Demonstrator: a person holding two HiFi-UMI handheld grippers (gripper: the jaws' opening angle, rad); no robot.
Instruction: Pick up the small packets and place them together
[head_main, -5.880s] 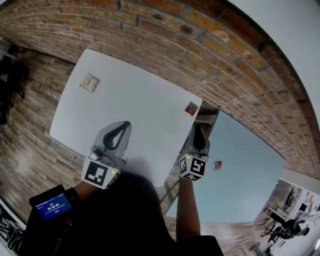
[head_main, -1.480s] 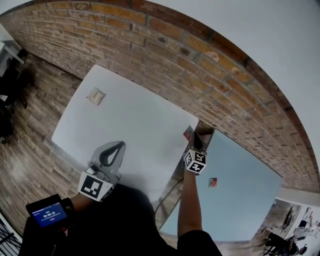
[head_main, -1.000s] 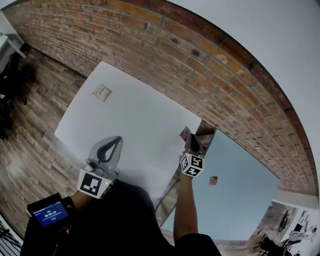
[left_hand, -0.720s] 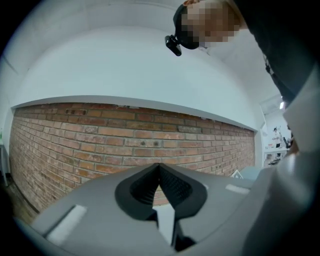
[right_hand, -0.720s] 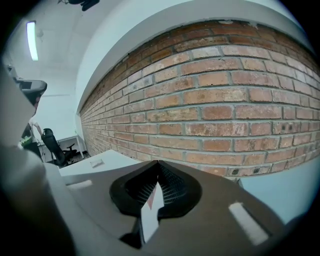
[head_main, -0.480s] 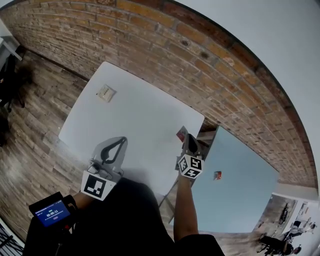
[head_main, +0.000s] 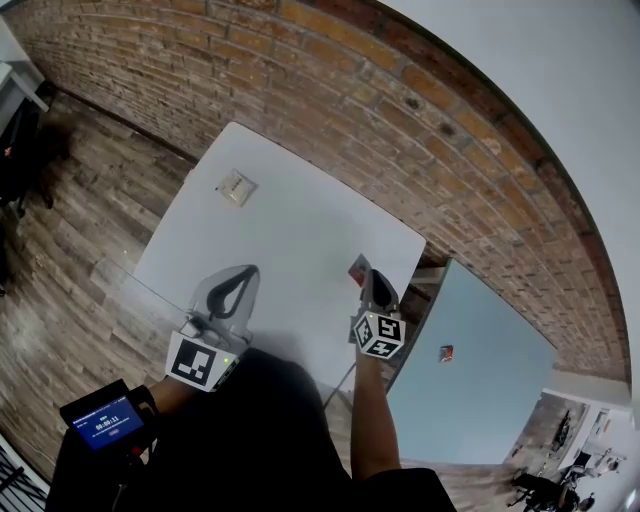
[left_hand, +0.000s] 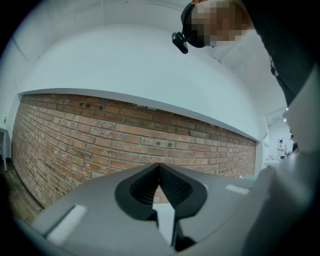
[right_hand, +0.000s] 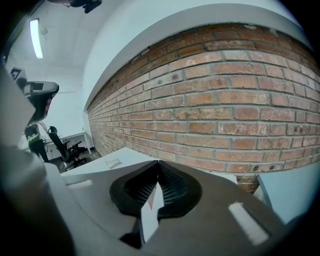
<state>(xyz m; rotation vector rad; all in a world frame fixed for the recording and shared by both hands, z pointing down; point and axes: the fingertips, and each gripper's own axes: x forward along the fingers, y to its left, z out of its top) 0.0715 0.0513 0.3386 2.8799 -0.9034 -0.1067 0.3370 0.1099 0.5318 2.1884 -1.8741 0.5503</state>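
- On the white table (head_main: 300, 235), at the far left, one tan packet (head_main: 236, 187) lies where the others should go.
- Left gripper (head_main: 248, 272) is closed, with nothing in it.
- Right gripper (head_main: 368, 277) pinches a red packet (head_main: 356, 266), likely to carry it over.
- Second red packet (head_main: 446, 352) lies on the blue table (head_main: 490, 390).
- Three packets, two grippers, two tables.

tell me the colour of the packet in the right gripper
Mostly red packet, best in the head view.

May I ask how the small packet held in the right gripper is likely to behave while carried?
The packet looks thin and flat, so probably very light. It shows no sag in the right gripper, so likely fairly stiff. Part sticks out in front, so it might swivel.
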